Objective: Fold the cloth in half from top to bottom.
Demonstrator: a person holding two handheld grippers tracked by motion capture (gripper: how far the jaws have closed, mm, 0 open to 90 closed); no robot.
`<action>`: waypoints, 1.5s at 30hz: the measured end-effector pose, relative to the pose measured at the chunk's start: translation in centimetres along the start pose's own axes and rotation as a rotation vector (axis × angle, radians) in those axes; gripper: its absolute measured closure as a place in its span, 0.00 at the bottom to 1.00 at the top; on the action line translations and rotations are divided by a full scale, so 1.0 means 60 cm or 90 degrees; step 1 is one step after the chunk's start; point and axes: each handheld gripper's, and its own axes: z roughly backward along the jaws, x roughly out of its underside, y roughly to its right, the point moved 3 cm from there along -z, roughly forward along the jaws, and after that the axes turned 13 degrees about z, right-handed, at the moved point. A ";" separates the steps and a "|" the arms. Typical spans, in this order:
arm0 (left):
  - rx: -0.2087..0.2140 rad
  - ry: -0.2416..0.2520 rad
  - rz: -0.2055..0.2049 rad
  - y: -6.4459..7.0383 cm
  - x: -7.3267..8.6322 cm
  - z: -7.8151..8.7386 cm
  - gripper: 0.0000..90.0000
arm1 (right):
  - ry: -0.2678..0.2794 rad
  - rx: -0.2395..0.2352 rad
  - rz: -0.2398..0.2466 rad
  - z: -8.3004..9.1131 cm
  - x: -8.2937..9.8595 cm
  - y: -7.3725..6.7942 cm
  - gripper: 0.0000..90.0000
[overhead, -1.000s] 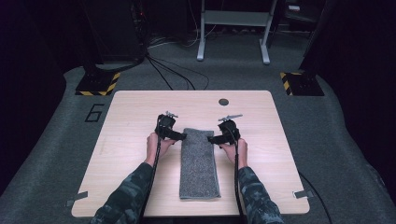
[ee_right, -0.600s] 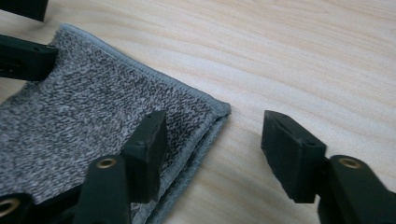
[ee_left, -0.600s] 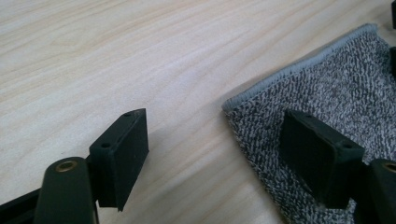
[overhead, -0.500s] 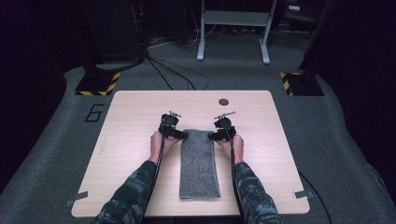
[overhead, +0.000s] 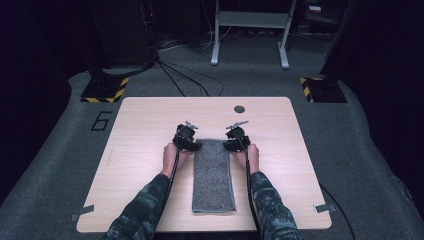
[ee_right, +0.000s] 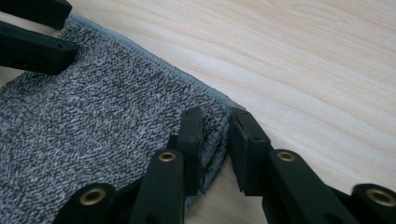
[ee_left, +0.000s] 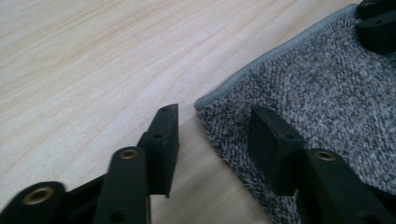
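Grey folded towel, soft and limp, lies mid-tabletop; best taken at its far corners, where the left claw gapes open and the right claw is closing on the layered edge

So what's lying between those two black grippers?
The far end of the grey towel spans between the left gripper and right gripper, per the high view.

floor: grey carpet | table: light wood | rear: white metal stand, floor cables | light: dim
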 end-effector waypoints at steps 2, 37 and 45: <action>0.001 0.002 -0.001 0.001 0.001 0.000 0.67 | 0.002 -0.003 -0.002 0.000 0.001 0.000 0.86; 0.062 0.085 0.008 0.001 -0.018 0.061 0.96 | 0.101 0.012 0.031 0.066 -0.022 -0.011 0.96; 0.072 0.117 -0.002 0.005 -0.035 0.092 0.96 | 0.126 0.018 0.035 0.089 -0.039 -0.009 0.96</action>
